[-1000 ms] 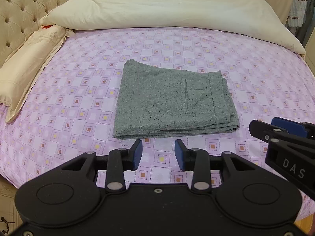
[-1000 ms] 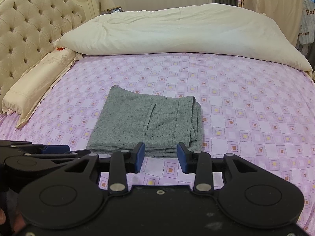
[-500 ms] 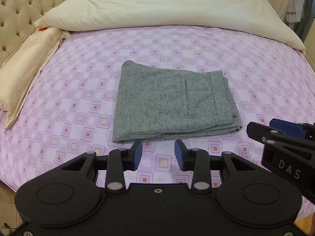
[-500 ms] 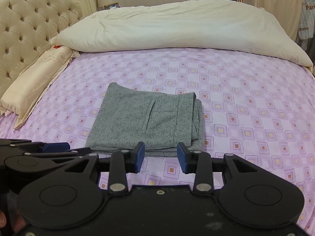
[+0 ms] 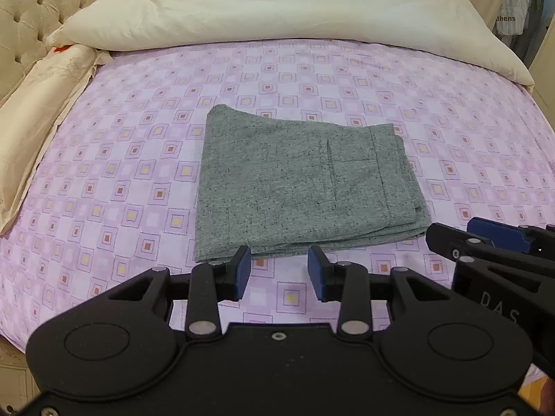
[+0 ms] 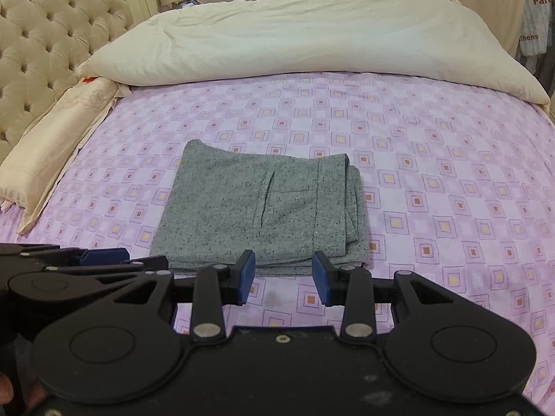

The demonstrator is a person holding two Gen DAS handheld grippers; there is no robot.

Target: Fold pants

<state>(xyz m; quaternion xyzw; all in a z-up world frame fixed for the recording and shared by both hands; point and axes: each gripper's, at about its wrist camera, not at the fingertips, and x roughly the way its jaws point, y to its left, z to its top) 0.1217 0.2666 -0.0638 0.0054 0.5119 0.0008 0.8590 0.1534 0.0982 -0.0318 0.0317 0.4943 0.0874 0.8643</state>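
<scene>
Grey speckled pants [image 5: 298, 183] [image 6: 263, 208] lie folded into a flat rectangle on the purple patterned bed sheet [image 5: 131, 159] [image 6: 433, 180]. A pocket slit shows on top, and the layered edges stack up along the right side. My left gripper [image 5: 279, 270] hovers open just short of the pants' near edge, nothing between its blue pads. My right gripper [image 6: 283, 275] is also open and bare, at the near edge toward the right part of the pants. Each gripper shows in the other's view, side by side: the right gripper [image 5: 492, 239], the left gripper [image 6: 104, 256].
A large cream duvet [image 5: 284, 7] [image 6: 305, 34] lies across the far side of the bed. A cream pillow [image 5: 38, 104] [image 6: 52, 138] rests along the left by the tufted headboard [image 6: 45, 41]. Hanging clothes [image 6: 534, 17] are at the far right.
Both grippers have drifted slightly back and down from the pants, which now sit a little higher in both views. The jaws have kept the same gap.
</scene>
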